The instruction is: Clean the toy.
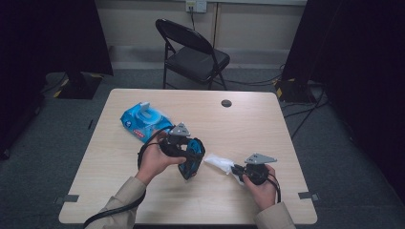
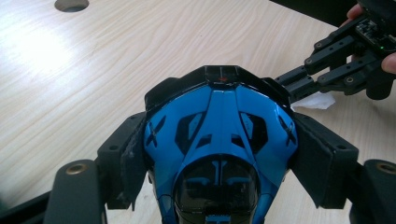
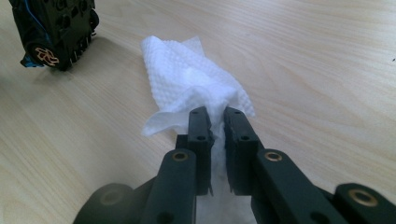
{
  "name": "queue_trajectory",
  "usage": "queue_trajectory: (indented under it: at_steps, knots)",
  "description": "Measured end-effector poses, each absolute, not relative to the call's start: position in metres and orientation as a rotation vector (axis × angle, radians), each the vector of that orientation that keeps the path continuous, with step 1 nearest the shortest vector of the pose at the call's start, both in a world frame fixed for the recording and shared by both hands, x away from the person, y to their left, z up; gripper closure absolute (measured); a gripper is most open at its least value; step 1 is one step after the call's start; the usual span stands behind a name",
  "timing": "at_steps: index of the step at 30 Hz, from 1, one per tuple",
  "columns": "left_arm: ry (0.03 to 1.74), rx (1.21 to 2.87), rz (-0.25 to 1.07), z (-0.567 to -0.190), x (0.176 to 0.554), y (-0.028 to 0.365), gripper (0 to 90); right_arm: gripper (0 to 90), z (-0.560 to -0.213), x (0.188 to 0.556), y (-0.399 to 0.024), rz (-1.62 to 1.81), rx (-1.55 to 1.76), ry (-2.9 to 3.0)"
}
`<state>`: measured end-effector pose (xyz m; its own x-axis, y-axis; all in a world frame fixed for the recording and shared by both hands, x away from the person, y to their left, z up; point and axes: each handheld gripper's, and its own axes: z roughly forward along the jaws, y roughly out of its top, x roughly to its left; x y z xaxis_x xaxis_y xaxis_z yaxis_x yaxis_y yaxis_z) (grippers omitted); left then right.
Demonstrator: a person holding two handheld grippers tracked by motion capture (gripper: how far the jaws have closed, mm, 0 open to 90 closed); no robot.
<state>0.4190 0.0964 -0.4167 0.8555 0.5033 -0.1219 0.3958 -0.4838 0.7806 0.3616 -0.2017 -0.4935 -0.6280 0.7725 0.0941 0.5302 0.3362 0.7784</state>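
Observation:
A blue and black toy vehicle sits clamped between the pads of my left gripper, held over the table's middle. My right gripper is shut on the near edge of a white crumpled wipe, which lies on the wood just right of the toy. In the high view the wipe stretches from the right gripper toward the toy. The left gripper view shows the right gripper beyond the toy, with the wipe under it.
A blue pack of wet wipes with its lid flipped up lies at the table's left. The wooden table has a cable hole near the far edge. A black folding chair stands behind the table.

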Motion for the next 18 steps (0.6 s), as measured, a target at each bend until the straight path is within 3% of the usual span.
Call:
queue_trajectory:
  at_steps: [18]
  knots:
    - [0.633,2.11,0.158,-0.4142,0.4196,0.0929,26.6,83.0,-0.488,0.3617,-0.2041,1.254,1.163,2.294]
